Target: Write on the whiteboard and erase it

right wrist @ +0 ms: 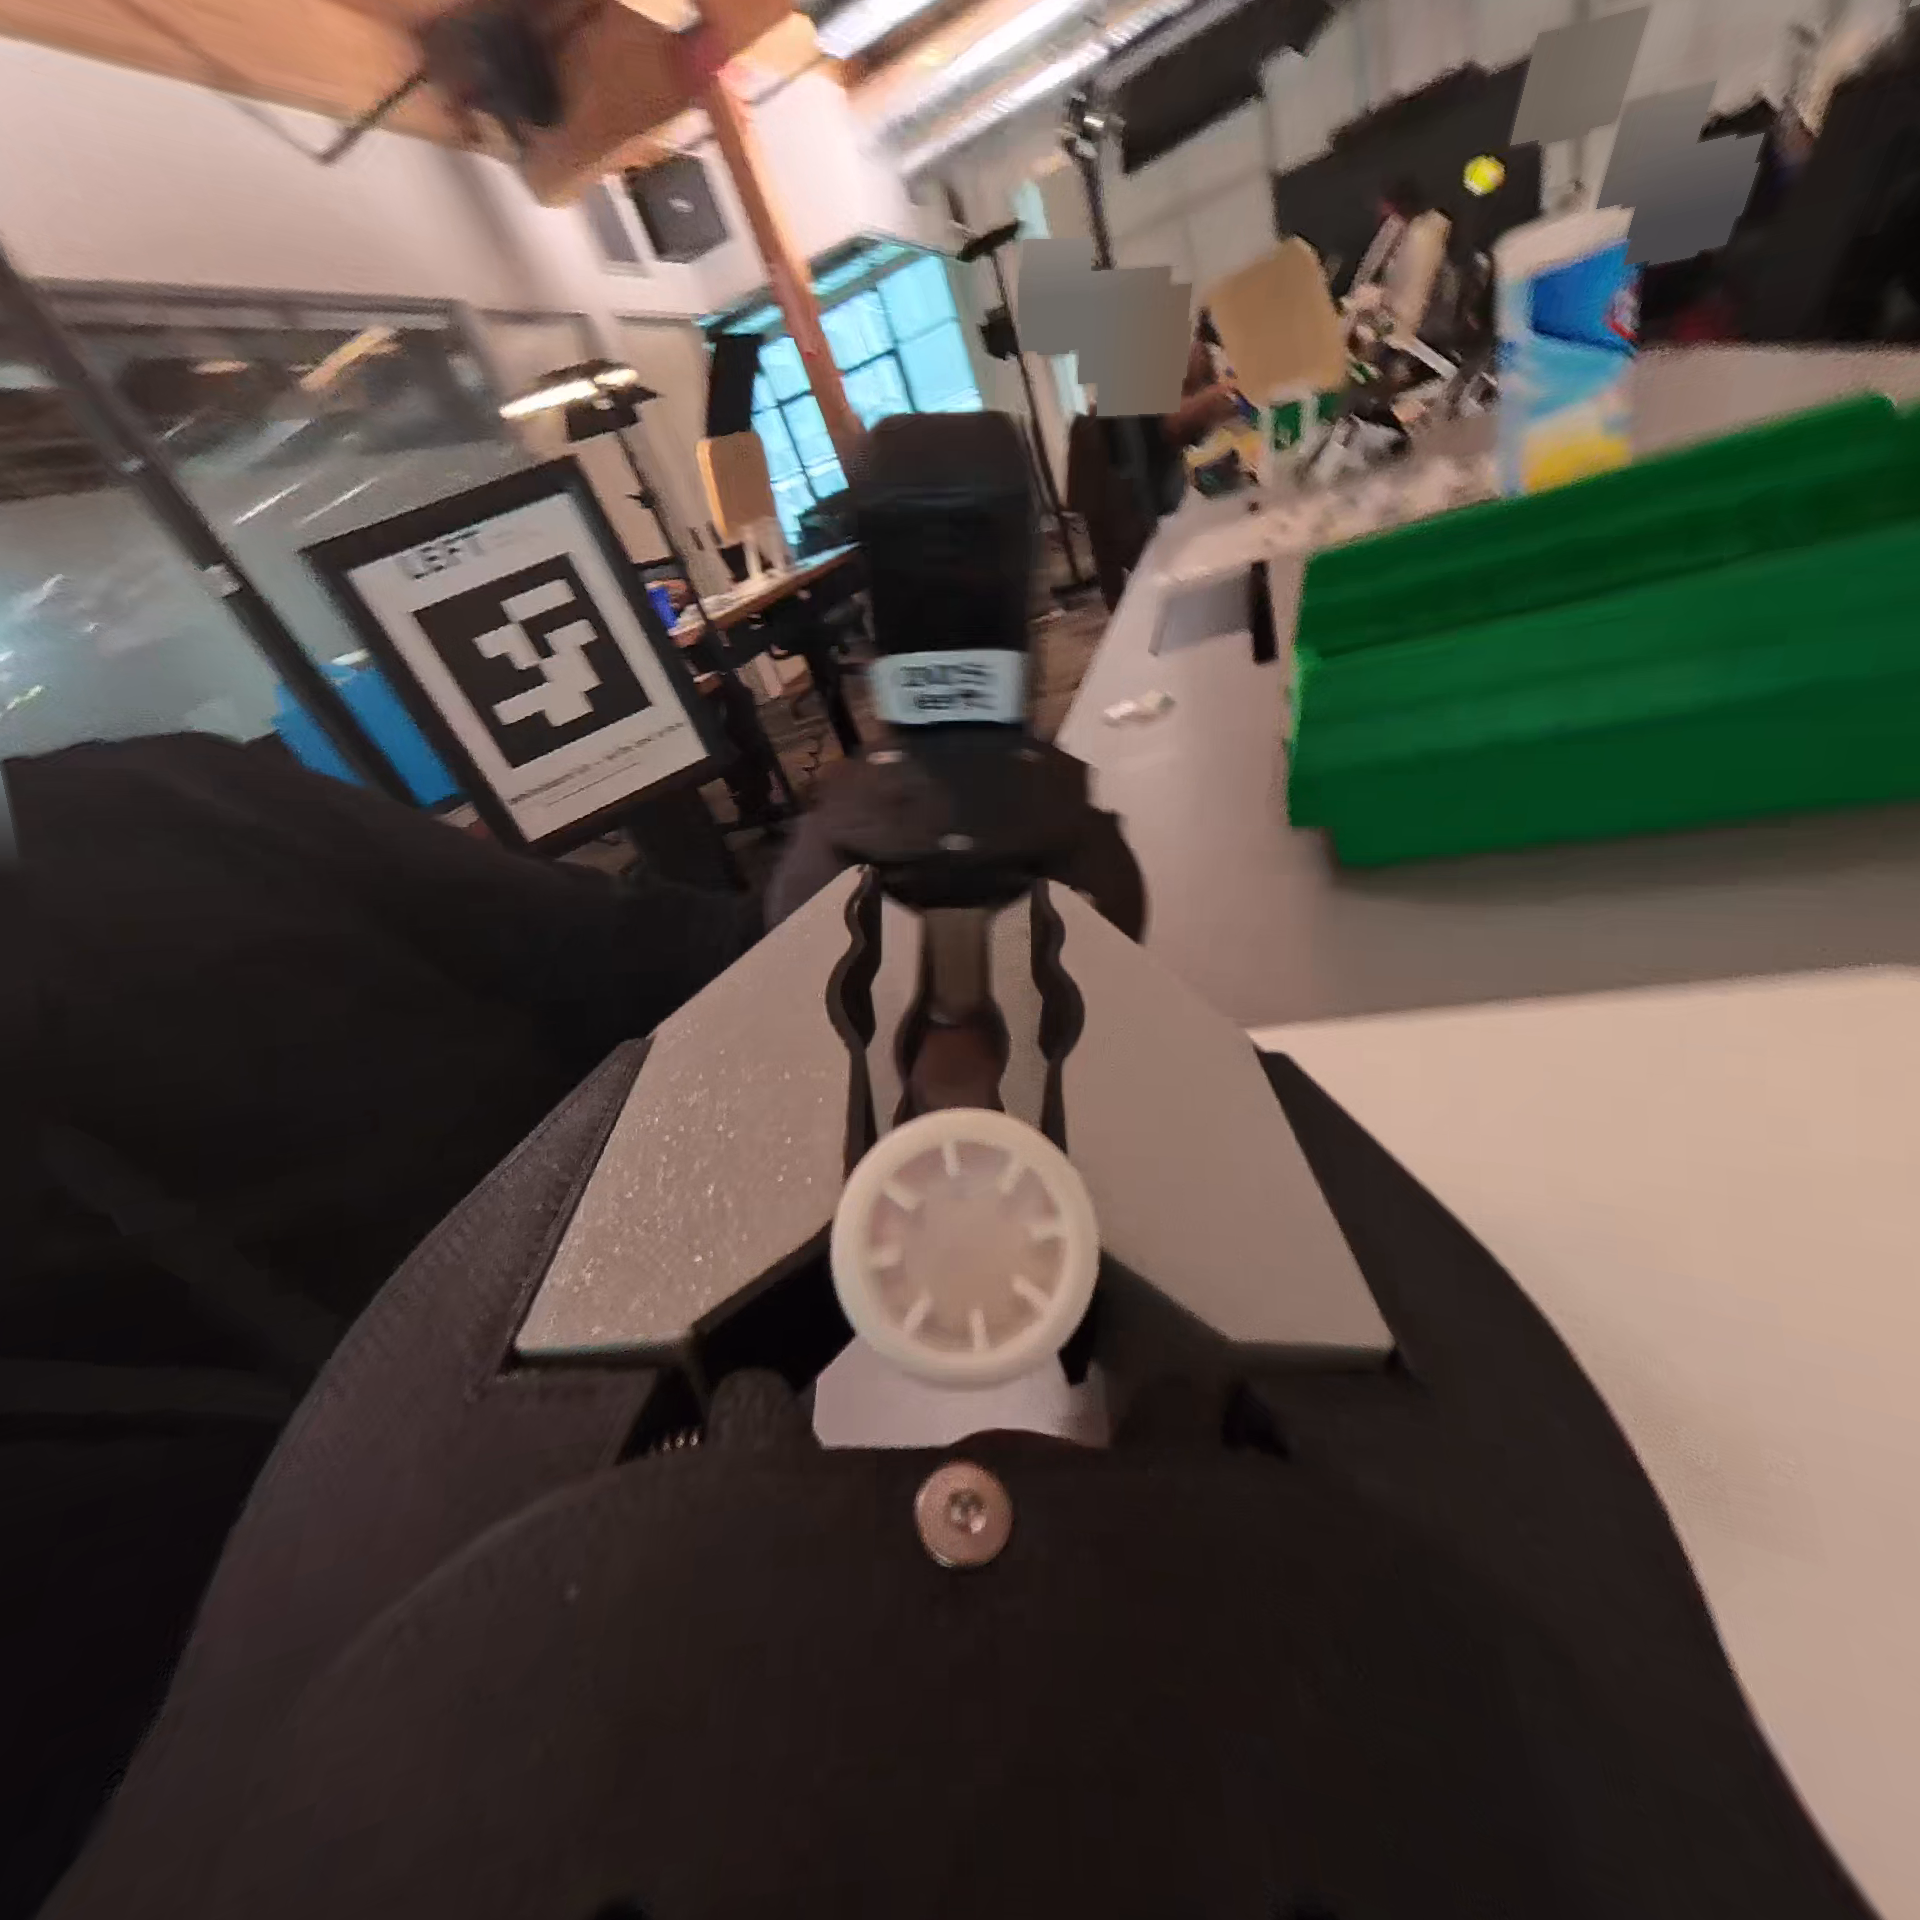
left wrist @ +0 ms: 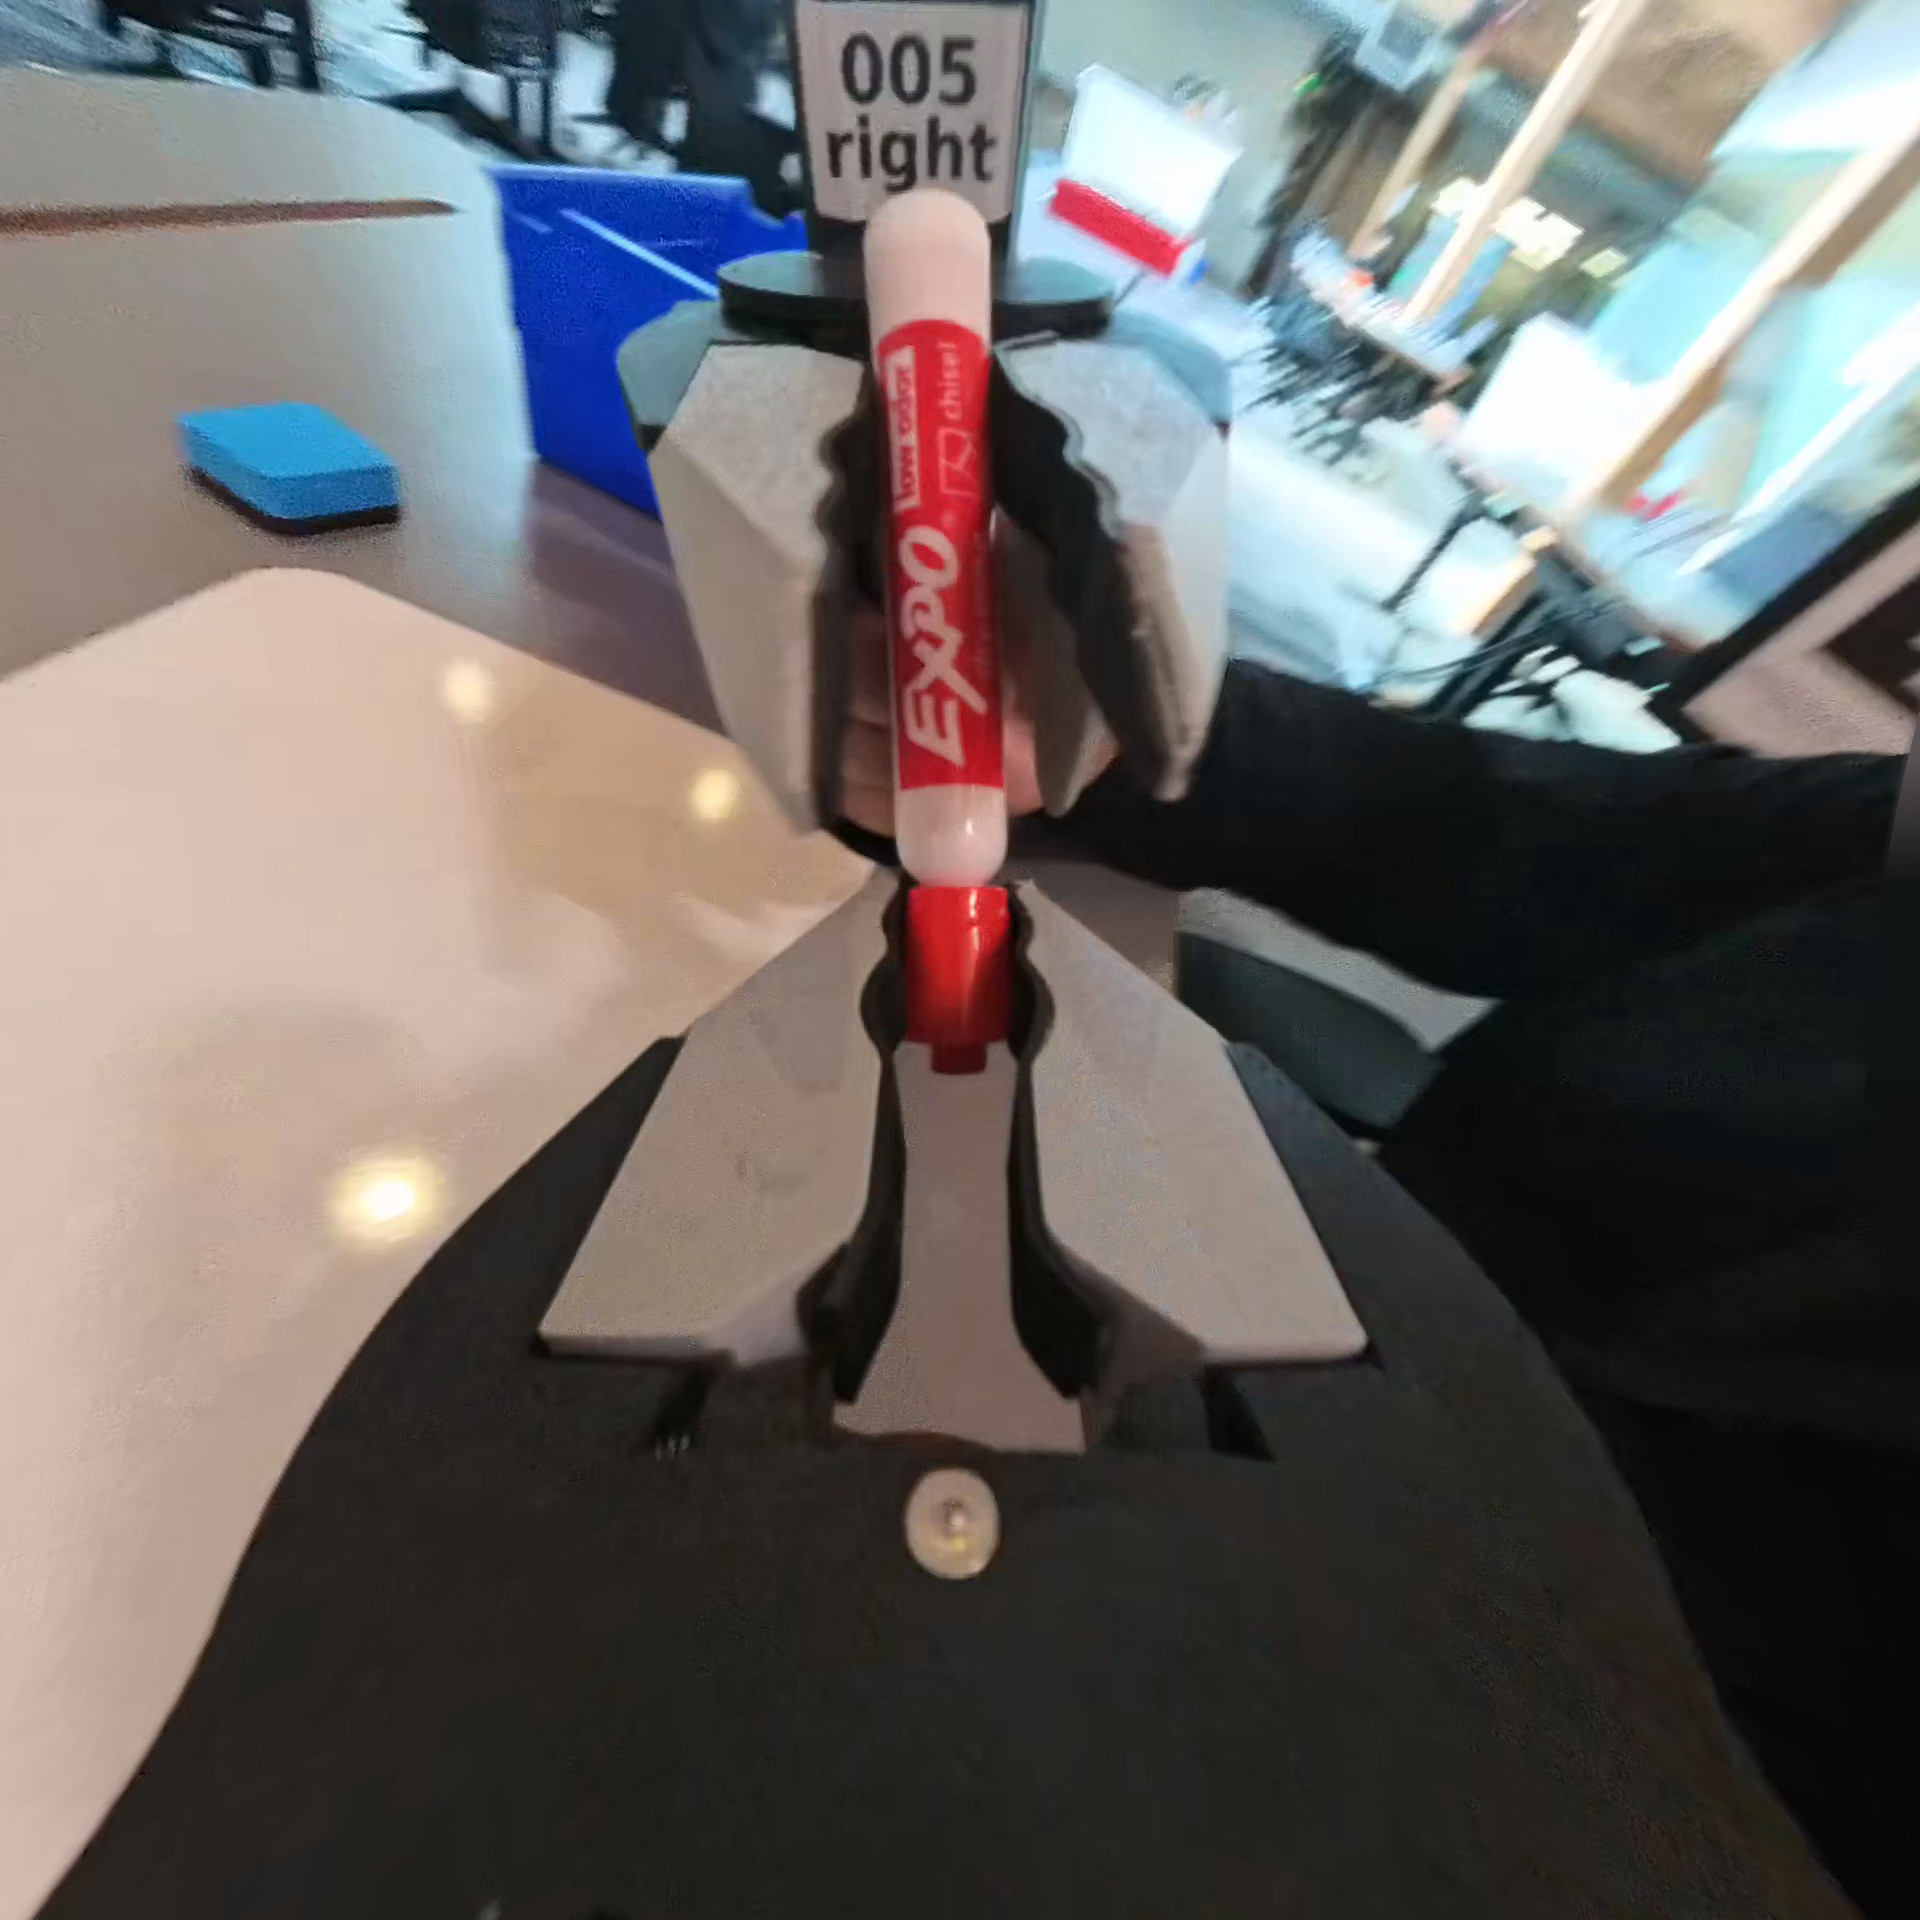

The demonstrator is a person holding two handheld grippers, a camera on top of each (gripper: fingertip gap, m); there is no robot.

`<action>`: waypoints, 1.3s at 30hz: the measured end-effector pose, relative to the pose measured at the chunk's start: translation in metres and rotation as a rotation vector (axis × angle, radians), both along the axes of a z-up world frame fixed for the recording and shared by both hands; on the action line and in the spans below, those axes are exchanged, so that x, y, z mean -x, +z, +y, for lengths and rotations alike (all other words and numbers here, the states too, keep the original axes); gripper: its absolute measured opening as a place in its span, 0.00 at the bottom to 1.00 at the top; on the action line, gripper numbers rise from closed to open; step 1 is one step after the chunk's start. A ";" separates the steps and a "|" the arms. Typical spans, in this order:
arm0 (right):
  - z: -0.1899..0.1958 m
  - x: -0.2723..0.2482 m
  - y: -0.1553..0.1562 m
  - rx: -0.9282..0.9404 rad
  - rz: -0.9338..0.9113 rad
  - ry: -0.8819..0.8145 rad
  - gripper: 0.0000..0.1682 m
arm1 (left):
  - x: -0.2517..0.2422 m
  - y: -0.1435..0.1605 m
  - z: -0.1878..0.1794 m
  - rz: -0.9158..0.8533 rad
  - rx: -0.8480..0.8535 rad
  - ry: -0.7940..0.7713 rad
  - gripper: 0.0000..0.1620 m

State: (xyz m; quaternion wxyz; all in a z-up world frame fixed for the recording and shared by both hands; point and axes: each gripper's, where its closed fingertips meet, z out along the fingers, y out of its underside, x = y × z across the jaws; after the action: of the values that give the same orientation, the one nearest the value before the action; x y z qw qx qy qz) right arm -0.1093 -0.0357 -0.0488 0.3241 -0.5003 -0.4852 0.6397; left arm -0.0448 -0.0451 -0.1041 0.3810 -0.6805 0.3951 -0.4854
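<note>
In the left wrist view, the left gripper [left wrist: 956, 977] pinches the glossy red cap [left wrist: 956, 971] between its grey, wavy-edged fingers [left wrist: 790, 1122], while the right gripper [left wrist: 935, 582] facing it clamps the white-and-red marker [left wrist: 940, 540] barrel just beyond the cap; the smooth white whiteboard [left wrist: 260, 935] lies left of the marker, and a blue foam eraser [left wrist: 289, 464] sits on the table [left wrist: 208, 312] beyond the board. In the right wrist view, the right gripper [right wrist: 961, 1049] has its fingers [right wrist: 727, 1143] closed on the marker [right wrist: 964, 1257], whose round ribbed white end faces the camera, with the left gripper [right wrist: 951, 914] meeting it beyond, the whiteboard [right wrist: 1558, 1247] to the marker's right and green bins [right wrist: 1610, 623] farther off.
</note>
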 end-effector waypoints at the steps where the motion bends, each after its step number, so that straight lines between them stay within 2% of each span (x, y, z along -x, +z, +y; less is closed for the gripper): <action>1: -0.009 -0.001 0.008 -0.036 0.034 0.025 0.16 | 0.000 0.010 -0.010 -0.096 0.080 -0.075 0.08; 3: -0.028 -0.005 0.023 -0.105 0.116 0.082 0.16 | 0.001 0.029 -0.025 -0.286 0.246 -0.217 0.09; 7: -0.042 -0.010 0.024 -0.175 0.139 0.135 0.16 | 0.003 0.035 -0.033 -0.416 0.374 -0.353 0.10; 9: -0.035 -0.007 0.019 -0.173 0.110 0.109 0.16 | 0.002 0.026 -0.025 -0.346 0.258 -0.279 0.09; 13: 0.009 0.004 -0.010 0.012 -0.047 -0.050 0.16 | 0.008 -0.016 0.022 0.142 -0.245 0.115 0.09; 16: 0.029 0.006 -0.023 0.102 -0.100 -0.134 0.16 | 0.010 -0.032 0.042 0.386 -0.547 0.292 0.09; 21: 0.039 0.003 -0.024 0.155 -0.088 -0.166 0.16 | 0.008 -0.031 0.047 0.349 -0.568 0.339 0.09; 24: 0.028 0.004 -0.022 0.015 -0.097 -0.145 0.16 | 0.006 -0.031 0.042 0.319 -0.582 0.301 0.09; 27: 0.024 0.006 -0.025 -0.041 -0.114 -0.145 0.16 | 0.010 -0.029 0.041 0.241 -0.505 0.283 0.08; 33: 0.030 0.008 -0.031 0.029 -0.118 -0.140 0.18 | 0.020 -0.033 0.055 0.370 -0.661 0.407 0.08; 39: 0.030 0.010 -0.039 0.042 -0.161 -0.130 0.19 | 0.025 -0.033 0.058 0.399 -0.702 0.428 0.08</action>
State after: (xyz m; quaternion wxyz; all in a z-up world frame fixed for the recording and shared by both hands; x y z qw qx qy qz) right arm -0.1188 -0.0058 -0.0874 0.3144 -0.5871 -0.4629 0.5850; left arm -0.0698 0.0126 -0.1374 0.5965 -0.6569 0.4519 -0.0920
